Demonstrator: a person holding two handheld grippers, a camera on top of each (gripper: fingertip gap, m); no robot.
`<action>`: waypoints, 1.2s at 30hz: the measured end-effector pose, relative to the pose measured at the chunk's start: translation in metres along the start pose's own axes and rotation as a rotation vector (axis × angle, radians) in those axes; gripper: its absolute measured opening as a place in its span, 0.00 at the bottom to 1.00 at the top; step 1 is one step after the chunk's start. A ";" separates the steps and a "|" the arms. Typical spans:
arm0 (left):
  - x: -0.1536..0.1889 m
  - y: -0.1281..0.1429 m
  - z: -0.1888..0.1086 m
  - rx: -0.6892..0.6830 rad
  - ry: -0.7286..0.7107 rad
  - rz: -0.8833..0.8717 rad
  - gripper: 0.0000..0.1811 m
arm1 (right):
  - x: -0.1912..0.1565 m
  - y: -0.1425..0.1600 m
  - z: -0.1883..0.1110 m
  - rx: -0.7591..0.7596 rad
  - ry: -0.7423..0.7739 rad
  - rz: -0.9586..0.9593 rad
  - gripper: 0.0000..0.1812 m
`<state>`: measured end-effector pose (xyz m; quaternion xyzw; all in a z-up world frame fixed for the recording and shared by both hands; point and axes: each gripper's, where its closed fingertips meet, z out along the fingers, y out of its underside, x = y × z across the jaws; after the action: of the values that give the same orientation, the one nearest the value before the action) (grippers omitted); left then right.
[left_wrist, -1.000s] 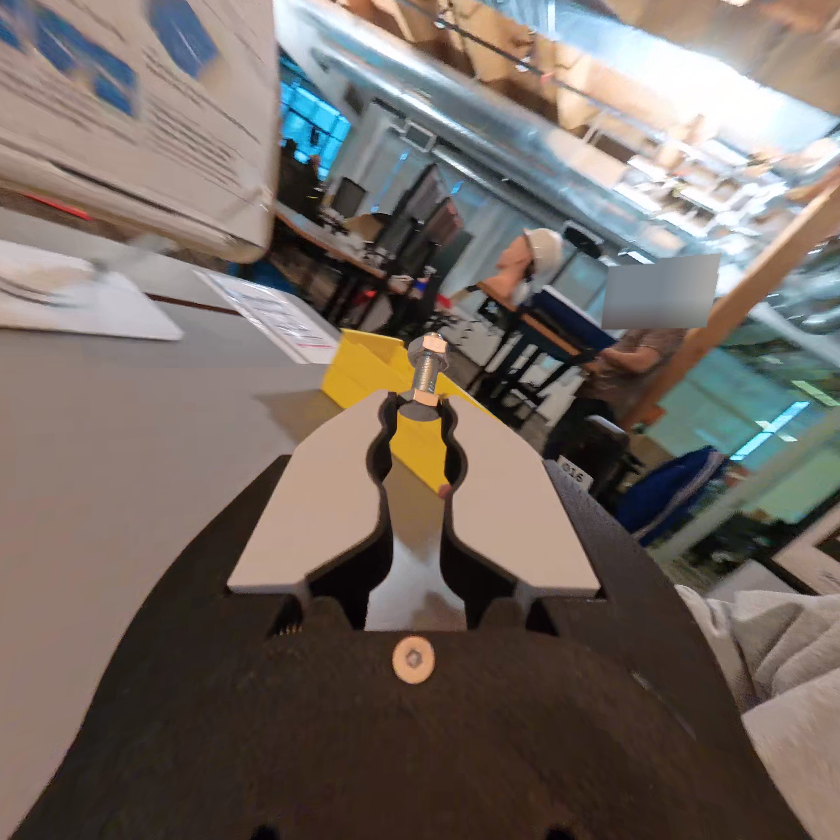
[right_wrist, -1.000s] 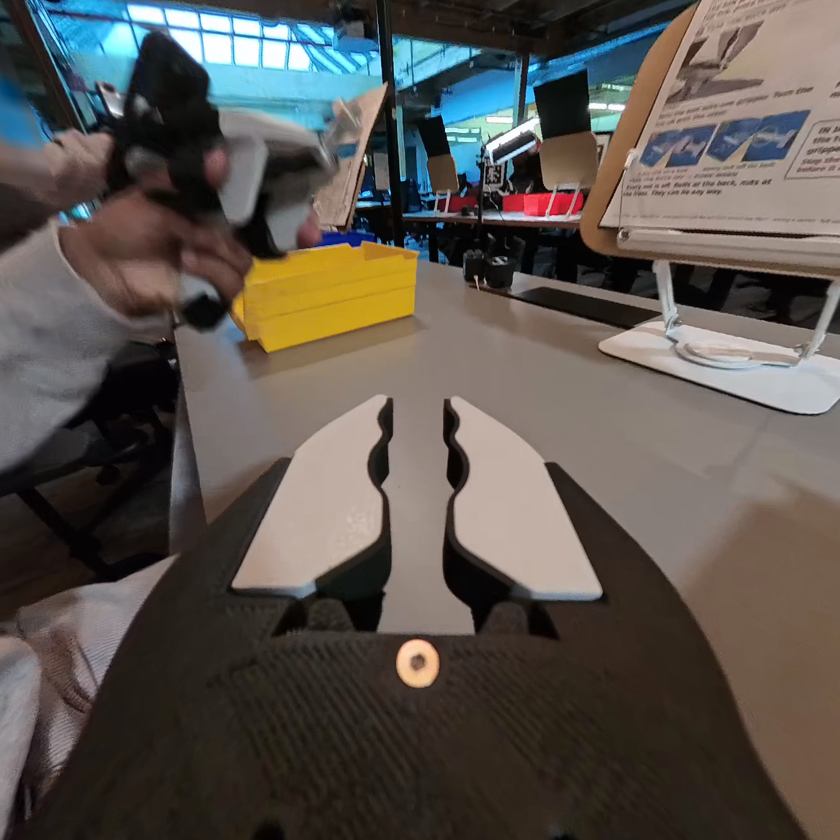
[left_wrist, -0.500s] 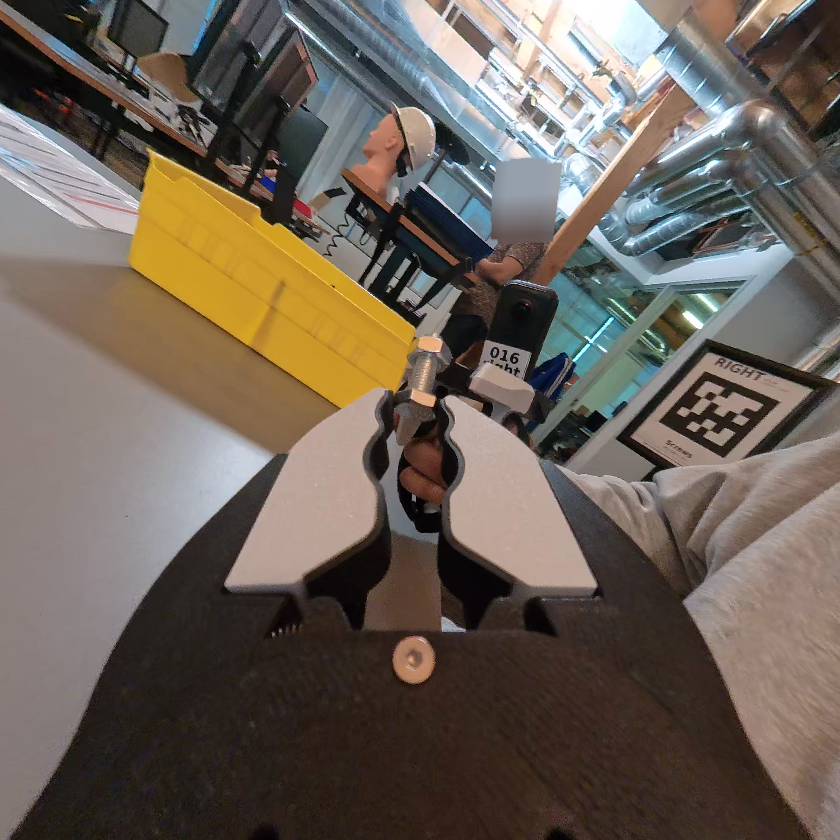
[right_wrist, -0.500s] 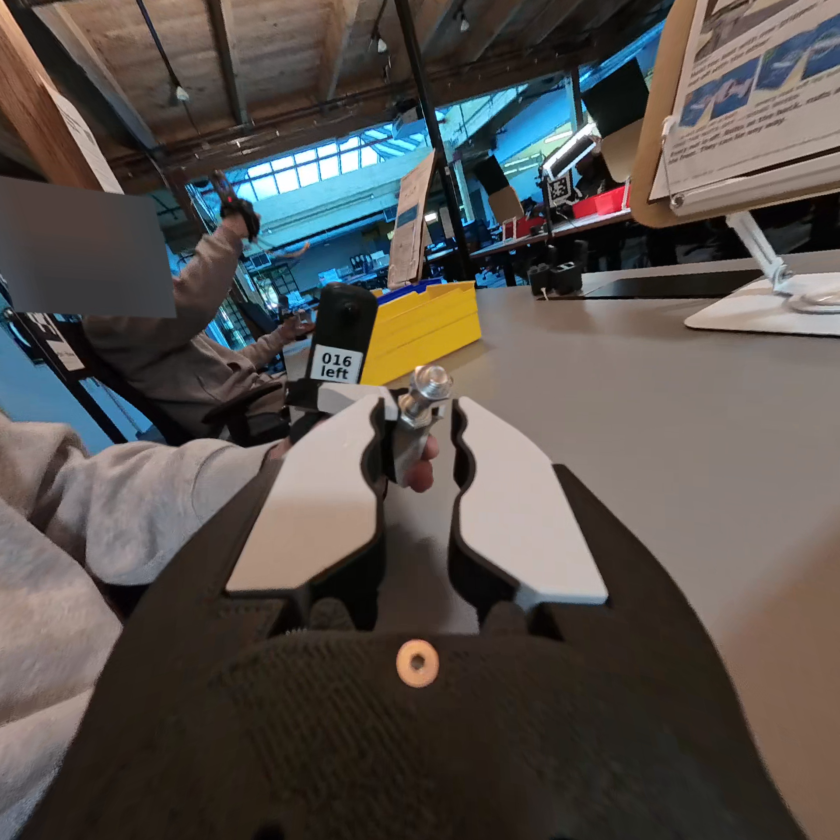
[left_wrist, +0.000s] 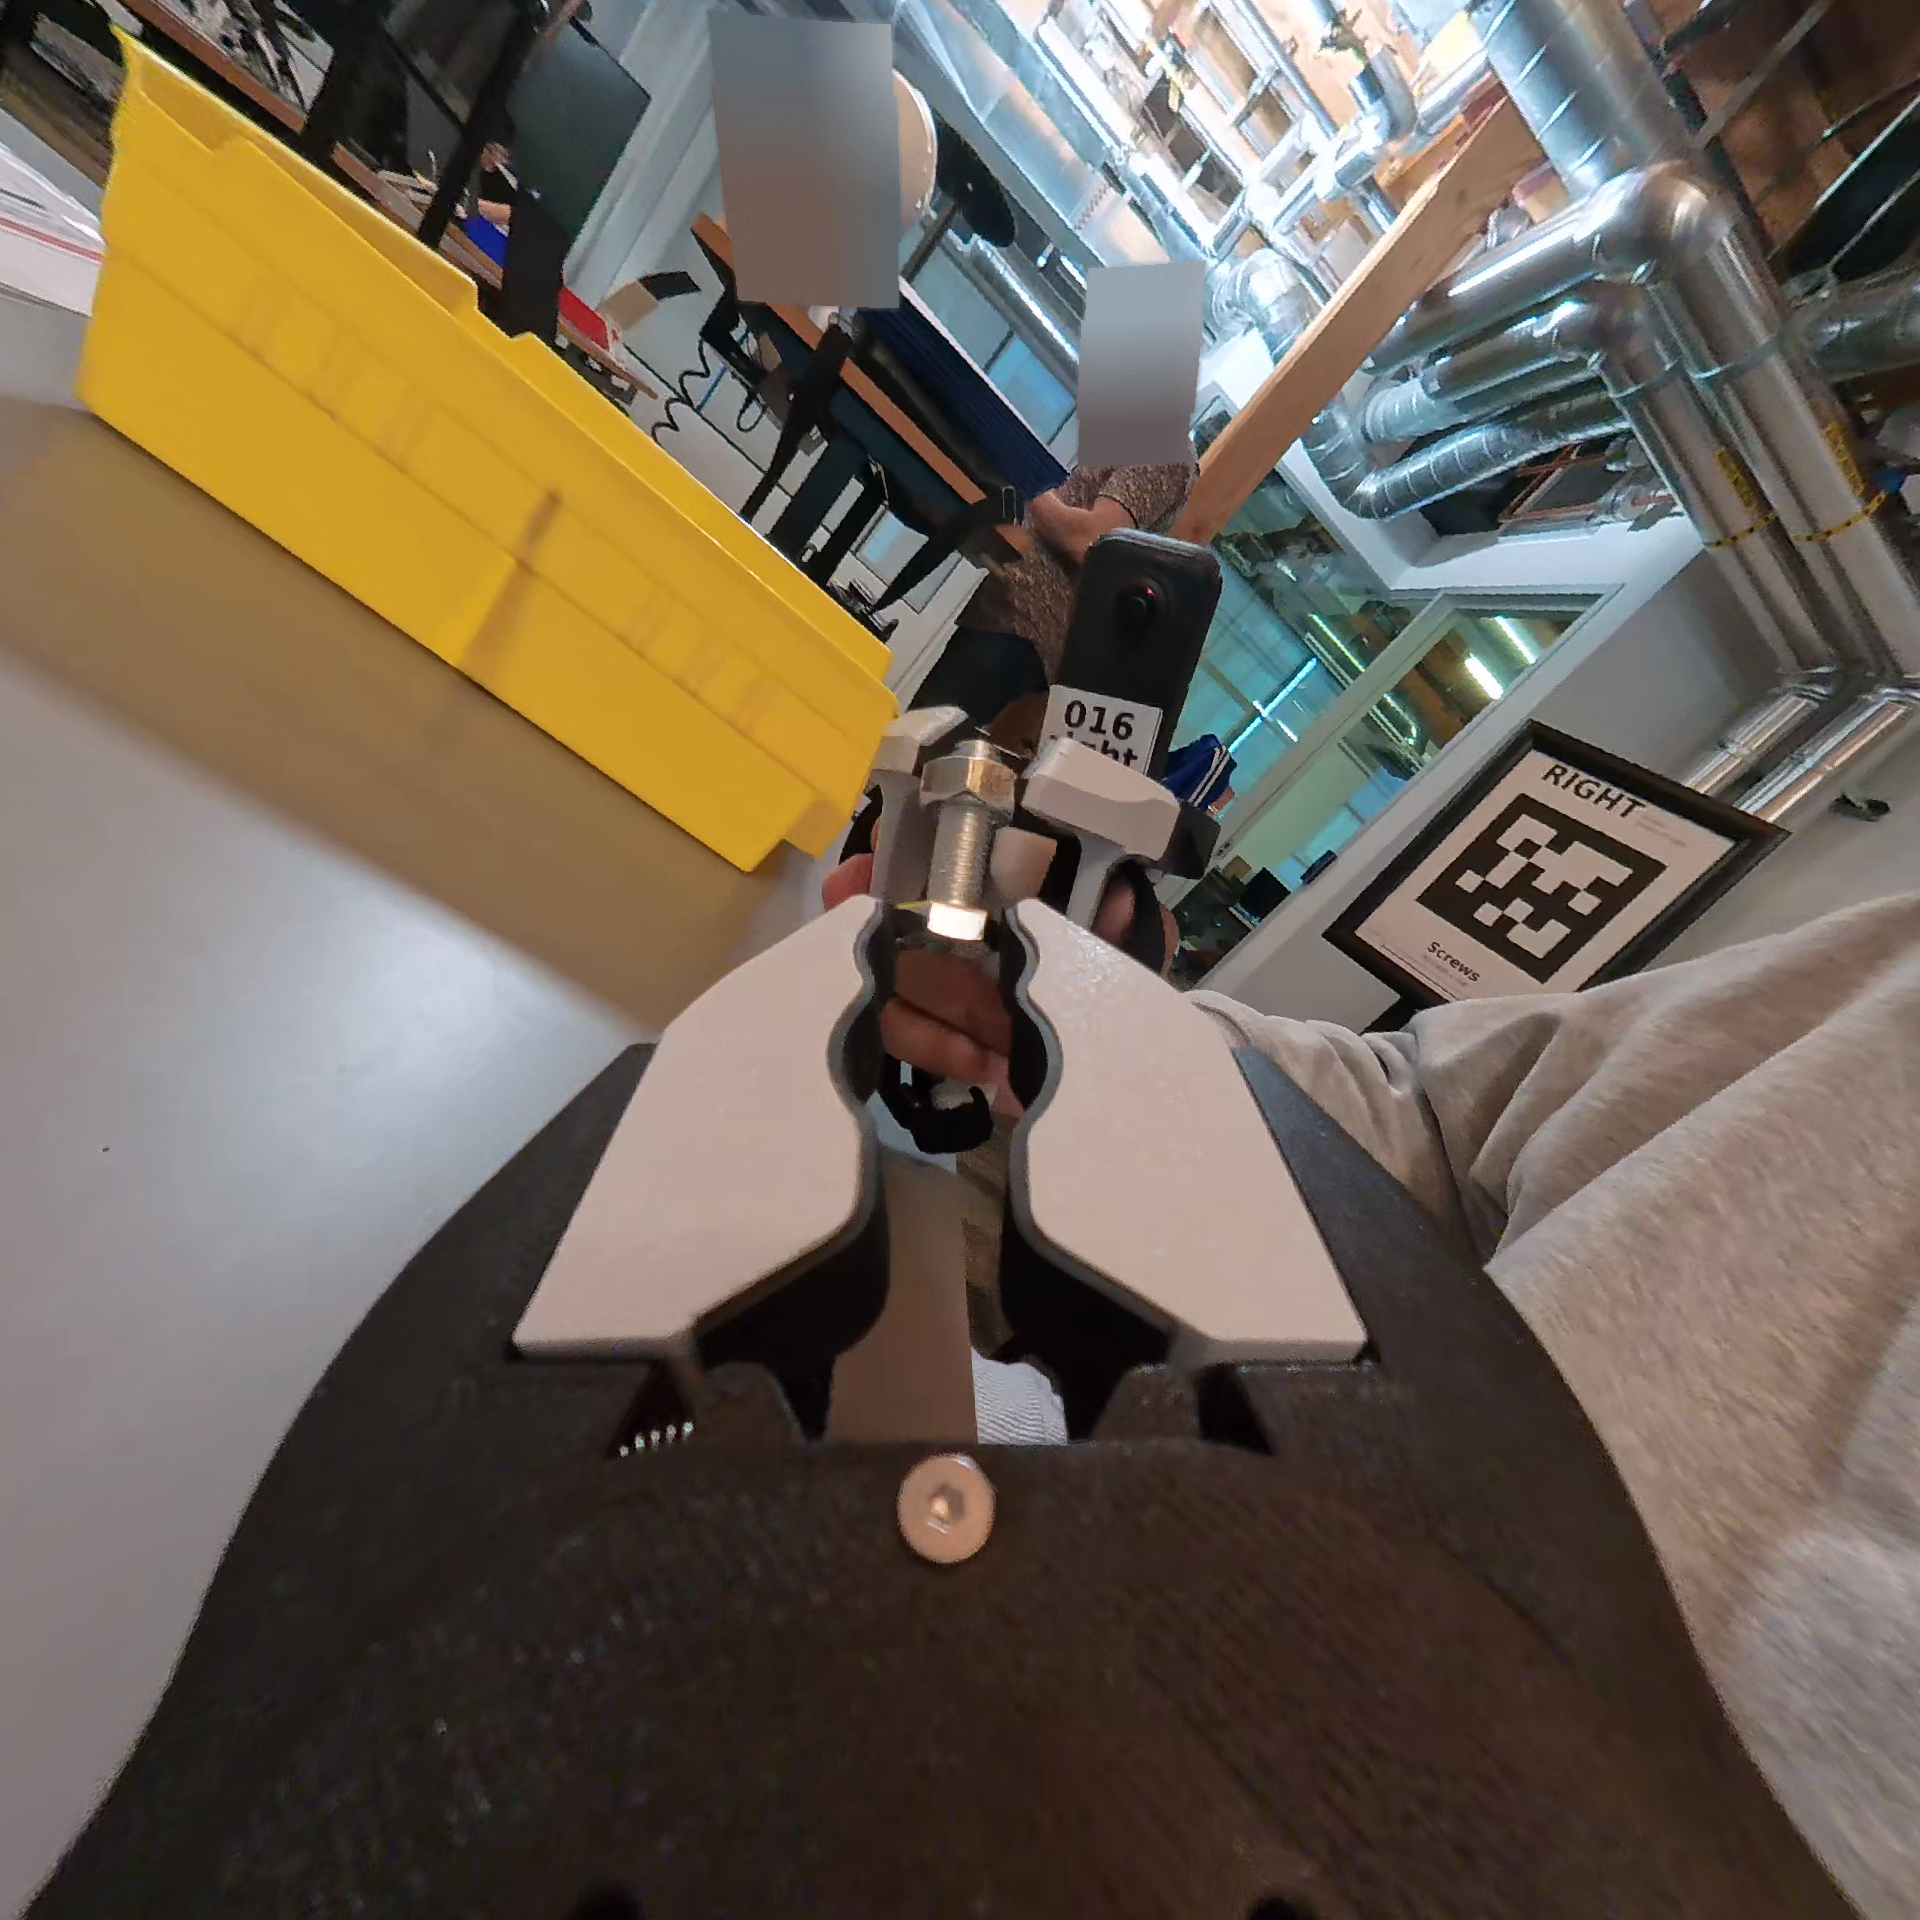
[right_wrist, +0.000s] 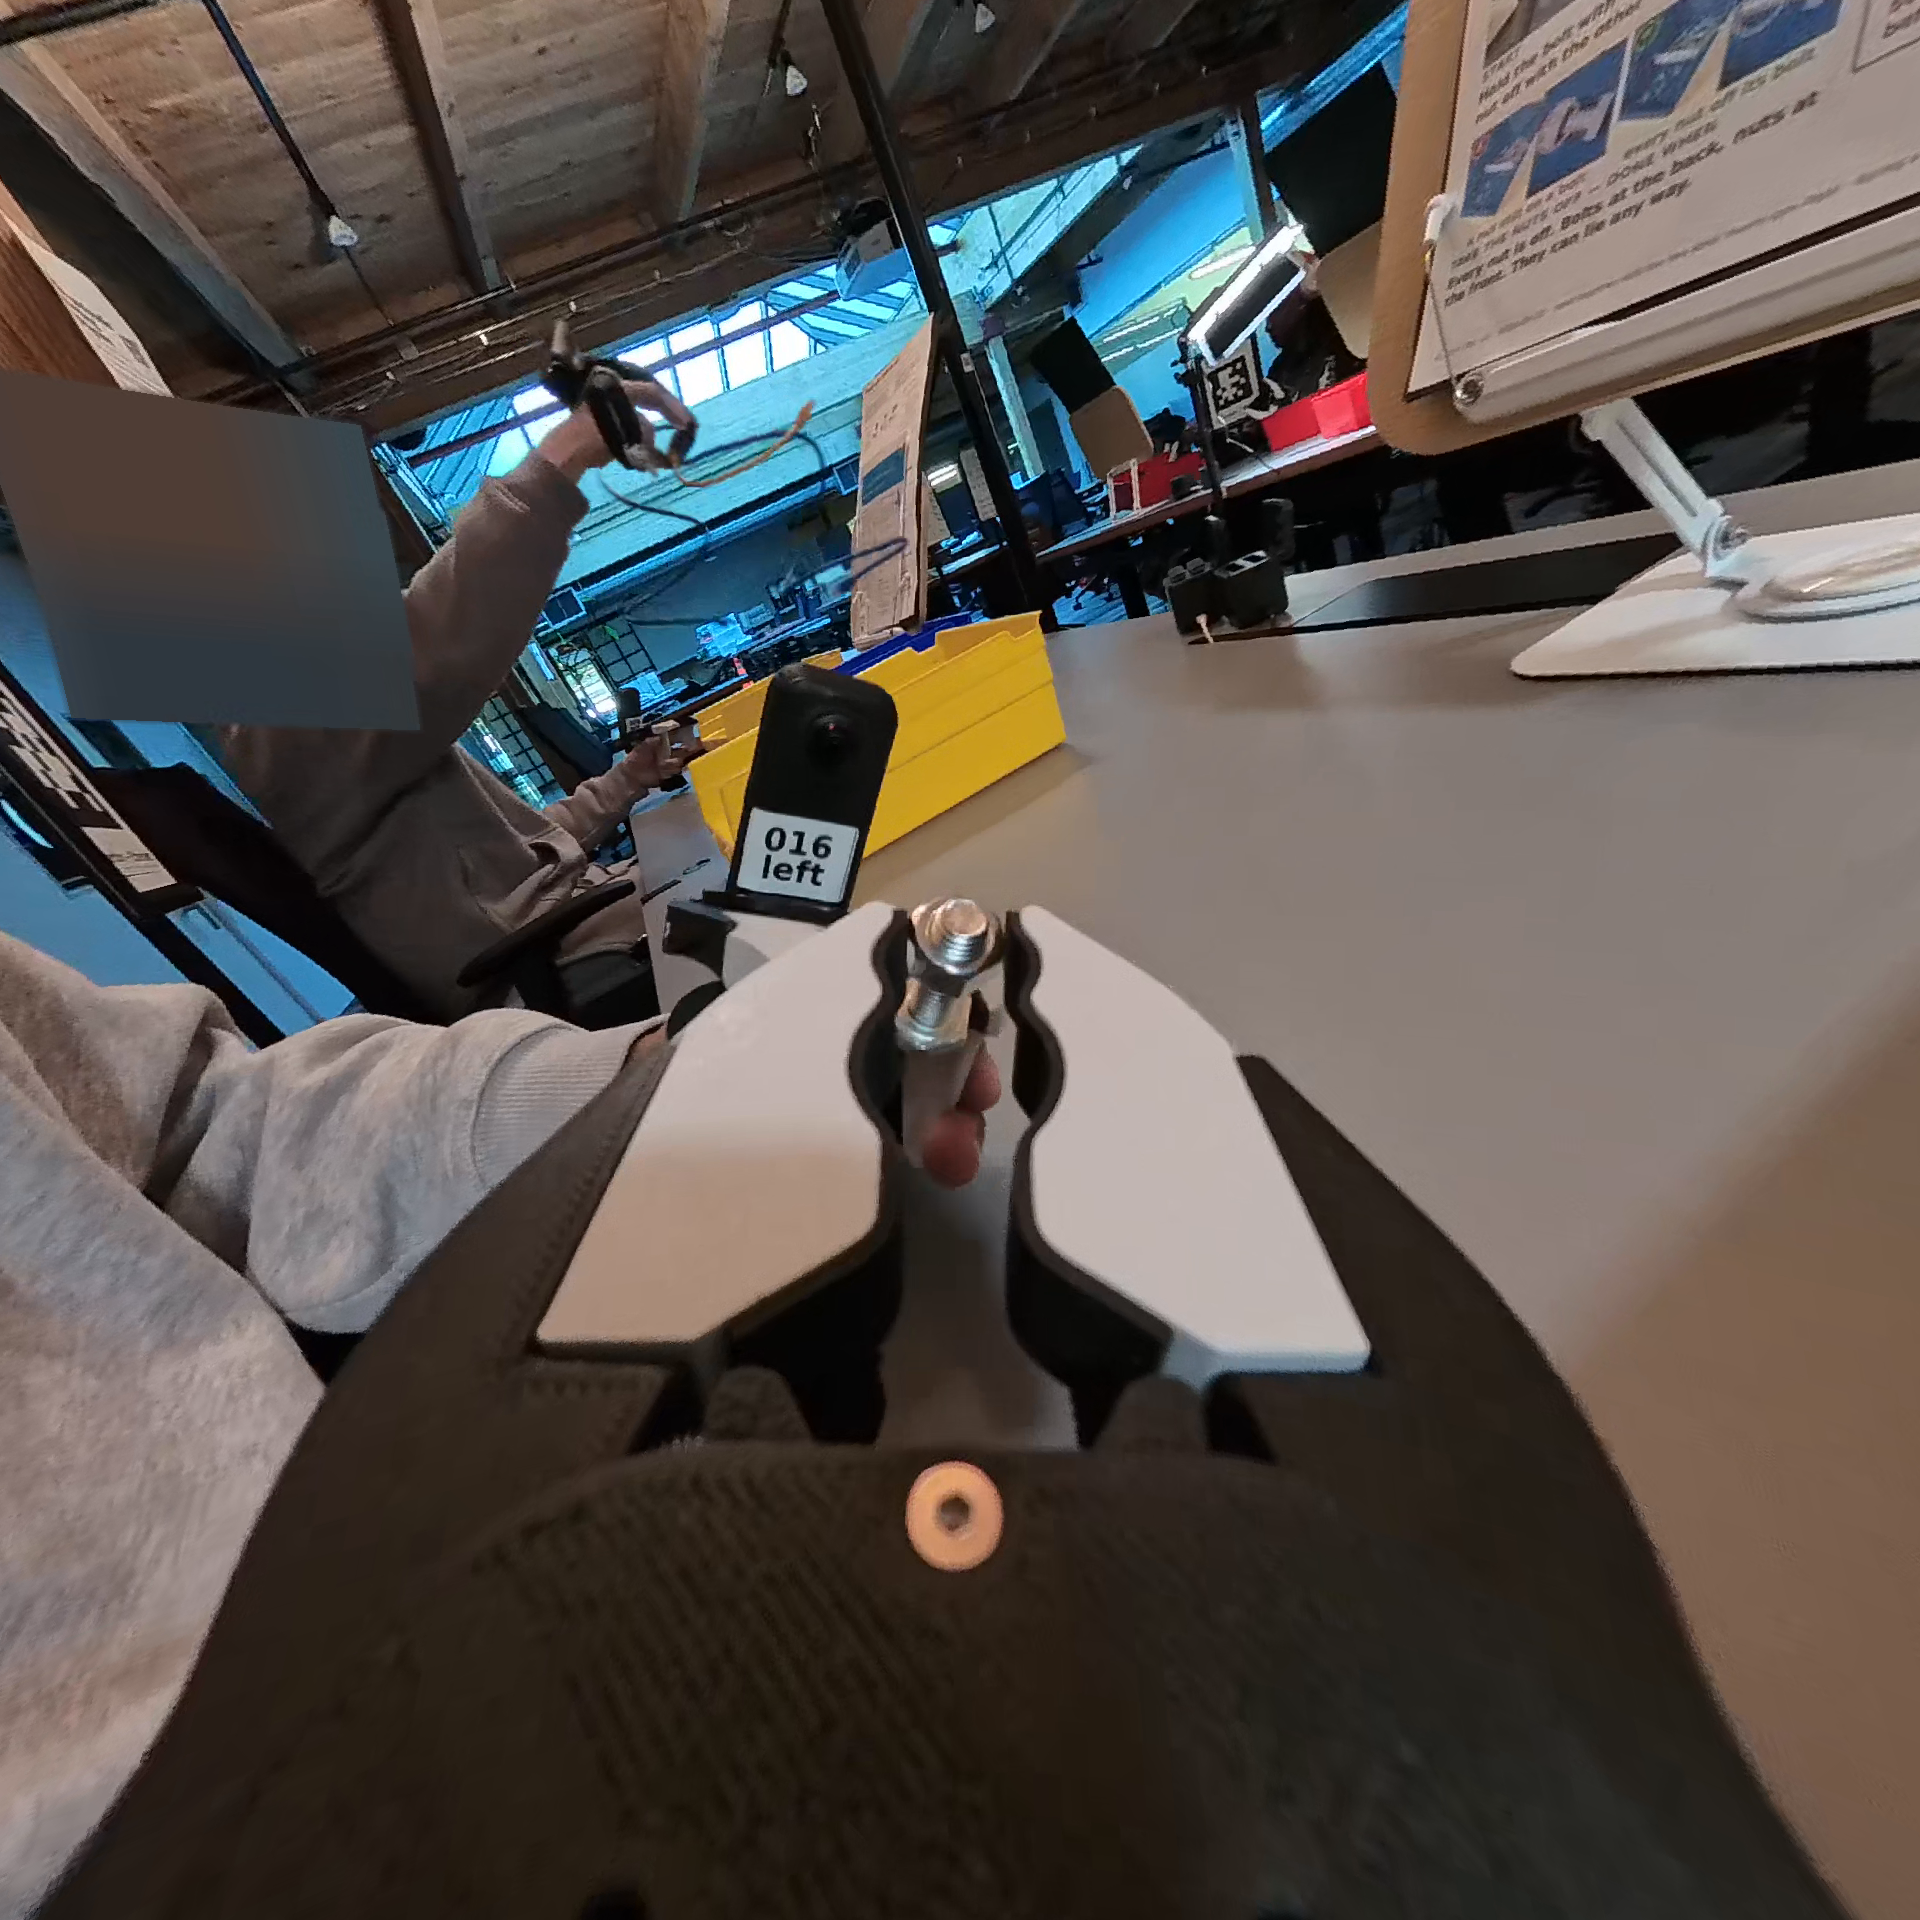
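My left gripper (left_wrist: 940, 925) is shut on the hex head of a steel bolt (left_wrist: 961, 847), which points away from it above the grey table (left_wrist: 208, 1039). A nut (left_wrist: 966, 777) sits on the bolt's far end. My right gripper (right_wrist: 956, 935) faces the left one, and its fingers (left_wrist: 1091, 805) close on either side of the nut (right_wrist: 954, 928). The bolt's thread (right_wrist: 935, 997) runs back to the left gripper's fingers (right_wrist: 790, 940). Hands in grey sleeves (left_wrist: 1662, 1195) hold both grippers.
A yellow bin (left_wrist: 416, 468) stands on the table behind the bolt and also shows in the right wrist view (right_wrist: 966, 707). A white document stand (right_wrist: 1714, 582) with a sheet is at the far right. A person (right_wrist: 416, 779) sits past the table's left edge. A framed marker sign (left_wrist: 1538, 883) stands beyond it. The grippers are tip to tip, or close to it.
Both grippers swung to face each other and came together. The right gripper, empty over the table before, now has its fingers narrowed around the nut on the bolt that the left holds.
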<state>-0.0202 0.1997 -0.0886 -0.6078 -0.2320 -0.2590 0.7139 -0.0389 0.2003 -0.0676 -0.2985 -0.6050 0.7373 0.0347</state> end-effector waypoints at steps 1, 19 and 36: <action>0.001 0.001 0.001 -0.004 0.002 0.007 0.10 | 0.000 0.000 0.000 -0.005 -0.004 0.005 0.09; 0.005 0.000 -0.007 -0.087 -0.052 0.262 0.43 | -0.015 0.010 0.000 -0.115 -0.044 -0.107 0.09; -0.003 -0.003 -0.012 -0.117 -0.222 0.515 0.21 | -0.009 0.003 -0.001 -0.070 0.087 -0.189 0.09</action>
<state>-0.0244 0.1880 -0.0899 -0.7116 -0.1316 -0.0140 0.6900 -0.0296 0.1970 -0.0666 -0.2729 -0.6538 0.6955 0.1199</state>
